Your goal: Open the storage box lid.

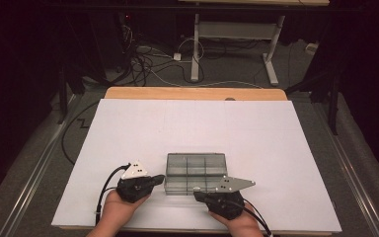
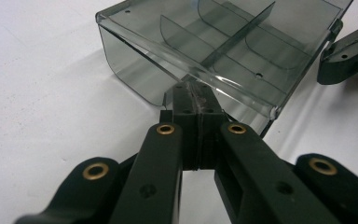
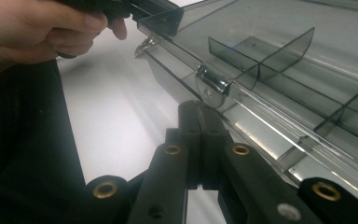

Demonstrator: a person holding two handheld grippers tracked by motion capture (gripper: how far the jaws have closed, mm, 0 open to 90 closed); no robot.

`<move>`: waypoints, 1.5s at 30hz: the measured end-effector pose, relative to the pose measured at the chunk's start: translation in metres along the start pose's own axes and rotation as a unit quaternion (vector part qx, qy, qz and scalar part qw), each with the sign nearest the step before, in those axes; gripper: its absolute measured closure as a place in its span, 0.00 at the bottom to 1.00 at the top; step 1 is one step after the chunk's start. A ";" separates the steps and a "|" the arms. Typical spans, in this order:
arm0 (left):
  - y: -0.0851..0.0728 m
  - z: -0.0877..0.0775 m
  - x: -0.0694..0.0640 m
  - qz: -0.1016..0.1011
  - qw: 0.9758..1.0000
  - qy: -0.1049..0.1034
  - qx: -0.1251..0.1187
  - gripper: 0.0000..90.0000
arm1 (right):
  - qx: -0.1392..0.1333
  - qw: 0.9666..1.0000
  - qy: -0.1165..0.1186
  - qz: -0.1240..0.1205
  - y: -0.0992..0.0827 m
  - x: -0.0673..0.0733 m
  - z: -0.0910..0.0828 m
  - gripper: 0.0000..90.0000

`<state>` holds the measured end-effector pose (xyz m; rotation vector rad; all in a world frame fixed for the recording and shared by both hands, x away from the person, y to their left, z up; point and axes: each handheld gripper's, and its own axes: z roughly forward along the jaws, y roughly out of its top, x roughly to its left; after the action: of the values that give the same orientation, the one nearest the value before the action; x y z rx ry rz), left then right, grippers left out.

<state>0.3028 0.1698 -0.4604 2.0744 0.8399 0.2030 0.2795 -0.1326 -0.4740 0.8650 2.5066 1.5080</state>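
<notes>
High view: smoked clear compartment box [image 1: 196, 173] near the front edge of the white bench [image 1: 128, 128], lid down, dividers visible through it. Left tongs [image 1: 159, 179] at its left end, right tongs [image 1: 197, 194] at its front edge, a hand behind each.

Left gripper view: left tongs [image 2: 193, 91] closed, jaws pressed together, tips against the lip of the lid [image 2: 223, 51] at the box's short side. Nothing between the jaws; touching or merely tucked under the lip, hard to say.

Right gripper view: right tongs [image 3: 200, 109] also closed on nothing, tips just below the metal latch [image 3: 212, 86] on the front wall. Contact with the latch not certain.

Risks, as judged:
- Box light and unweighted on a smooth sheet; a push from 1 side likely to slide or spin it rather than free the latch.
- Closed tips on slick plastic and a small metal clasp; easy to skid off and jab the wall.
- Upward pry at the lid lip with the latch fastened: flexing or cracking the lid, or tipping the whole box.
- Box close to the front edge; a pull toward the person could drag it off.
</notes>
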 end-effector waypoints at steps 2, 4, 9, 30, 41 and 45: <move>0.000 0.000 0.000 0.001 1.000 -0.002 -0.001 0.97 | 0.000 1.000 0.001 -0.002 0.002 0.000 0.000 1.00; 0.000 -0.001 -0.001 0.001 1.000 -0.004 -0.001 0.97 | -0.002 1.000 -0.002 -0.004 0.003 0.001 0.000 1.00; 0.001 -0.003 -0.001 0.000 1.000 -0.006 -0.005 0.97 | -0.007 1.000 -0.006 -0.010 0.007 0.002 -0.002 1.00; 0.004 -0.004 -0.007 -0.006 0.999 -0.031 -0.020 0.97 | -0.030 0.999 -0.011 -0.017 0.021 0.001 -0.007 1.00; 0.007 -0.001 -0.012 -0.002 0.999 -0.036 -0.027 0.97 | -0.035 0.999 -0.011 -0.022 0.023 0.002 -0.009 1.00; 0.008 0.000 -0.011 -0.002 0.999 -0.037 -0.026 0.97 | -0.034 0.999 -0.010 -0.022 0.023 0.002 -0.008 1.00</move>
<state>0.2989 0.1595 -0.4527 2.0187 0.7868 0.1440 0.2841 -0.1297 -0.4505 0.8055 2.4275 1.5528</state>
